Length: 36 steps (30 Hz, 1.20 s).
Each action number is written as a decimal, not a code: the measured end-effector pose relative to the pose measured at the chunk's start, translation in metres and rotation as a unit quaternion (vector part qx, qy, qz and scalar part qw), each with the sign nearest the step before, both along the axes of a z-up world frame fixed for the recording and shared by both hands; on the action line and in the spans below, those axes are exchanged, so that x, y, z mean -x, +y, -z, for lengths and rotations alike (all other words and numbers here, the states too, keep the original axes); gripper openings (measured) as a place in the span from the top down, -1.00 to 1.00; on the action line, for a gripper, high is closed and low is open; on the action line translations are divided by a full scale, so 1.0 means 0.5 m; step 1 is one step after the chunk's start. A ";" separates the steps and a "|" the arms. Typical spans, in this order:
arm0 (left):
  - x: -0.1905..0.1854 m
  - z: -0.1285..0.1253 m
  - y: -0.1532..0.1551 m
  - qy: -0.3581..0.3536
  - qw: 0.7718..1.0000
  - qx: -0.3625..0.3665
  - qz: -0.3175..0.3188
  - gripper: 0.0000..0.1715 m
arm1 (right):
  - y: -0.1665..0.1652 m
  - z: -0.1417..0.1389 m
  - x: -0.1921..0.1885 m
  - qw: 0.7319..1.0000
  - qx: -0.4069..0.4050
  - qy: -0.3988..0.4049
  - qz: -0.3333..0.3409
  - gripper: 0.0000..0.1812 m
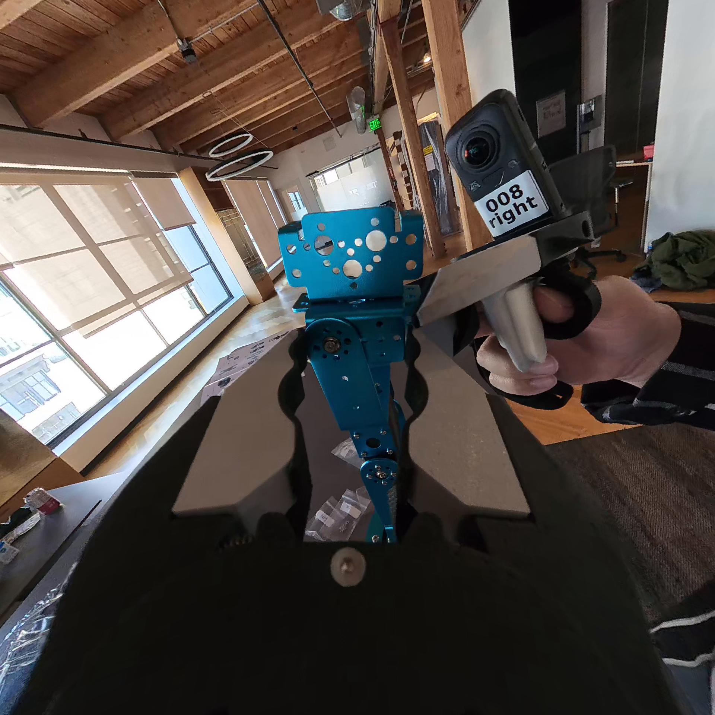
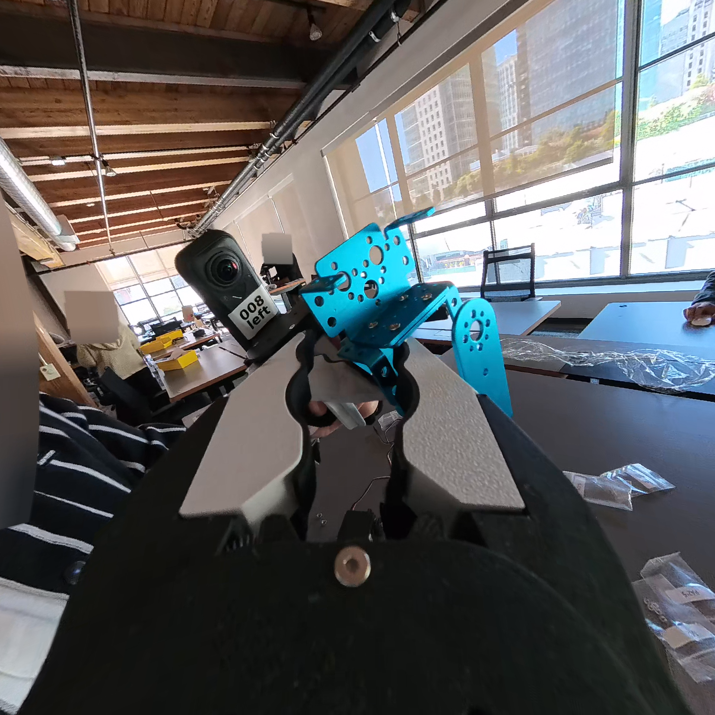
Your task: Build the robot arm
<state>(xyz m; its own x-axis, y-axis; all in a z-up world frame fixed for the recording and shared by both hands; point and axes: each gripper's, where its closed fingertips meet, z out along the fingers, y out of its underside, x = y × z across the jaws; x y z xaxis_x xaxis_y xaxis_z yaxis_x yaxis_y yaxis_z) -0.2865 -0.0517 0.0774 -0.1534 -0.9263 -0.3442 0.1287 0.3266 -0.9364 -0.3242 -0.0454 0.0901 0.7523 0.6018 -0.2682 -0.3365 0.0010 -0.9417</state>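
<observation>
A blue metal bracket assembly [image 1: 348, 255] with many holes is held up in the air above a dark table [image 2: 580, 425]. My left gripper [image 1: 354, 348] is shut on its middle section, one finger on each side. A long blue arm [image 1: 360, 387] hangs down between the fingers. My right gripper [image 2: 352, 371] is closed on the lower part of the same assembly [image 2: 367, 286], which lies against its right finger. It comes in from the right in the left wrist view [image 1: 419, 309]. The left gripper's finger [image 2: 340, 383] shows between the right gripper's fingers.
Small plastic parts bags [image 2: 615, 487] lie on the table, also in the left wrist view [image 1: 340, 510]. Crumpled clear wrap [image 2: 619, 360], printed sheets [image 1: 240, 360] and a small black servo with wires [image 2: 360, 518] lie there too. People stand at desks behind. Large windows line the wall.
</observation>
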 end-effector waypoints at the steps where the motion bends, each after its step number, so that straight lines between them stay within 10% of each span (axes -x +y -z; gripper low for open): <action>1: 0.000 0.000 0.000 0.000 1.000 0.003 0.002 0.43 | -0.001 0.000 -0.002 1.000 0.000 0.001 0.001 0.57; 36: 0.007 -0.003 -0.012 0.002 0.997 0.040 0.063 0.42 | -0.027 -0.011 -0.010 0.996 0.014 0.078 -0.038 0.77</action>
